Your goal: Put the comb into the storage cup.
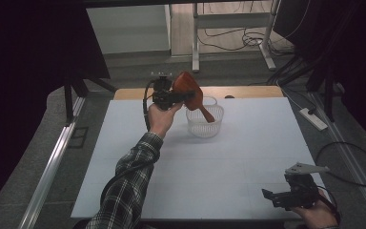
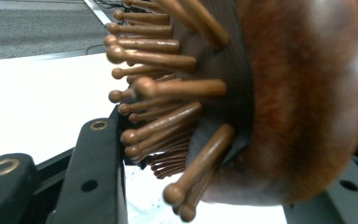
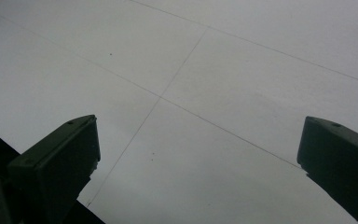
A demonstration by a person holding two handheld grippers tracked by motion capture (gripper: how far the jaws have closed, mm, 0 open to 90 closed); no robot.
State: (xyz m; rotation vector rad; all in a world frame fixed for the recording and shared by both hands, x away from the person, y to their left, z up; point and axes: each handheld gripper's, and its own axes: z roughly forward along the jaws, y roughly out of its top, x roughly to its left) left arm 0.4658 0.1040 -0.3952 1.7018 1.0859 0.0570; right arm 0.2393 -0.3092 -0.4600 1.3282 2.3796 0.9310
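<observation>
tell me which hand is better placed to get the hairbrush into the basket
Left. The left claw already grips the wooden hairbrush right above the clear basket. The right claw is open, far off at the table's near edge.

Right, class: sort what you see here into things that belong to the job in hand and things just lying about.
Part of the job:
- wooden hairbrush, clamped in the left gripper
- clear basket, under the brush handle

Just lying about:
- power strip on the floor
- cables behind the table
- right gripper, open and idle over the white table
</observation>
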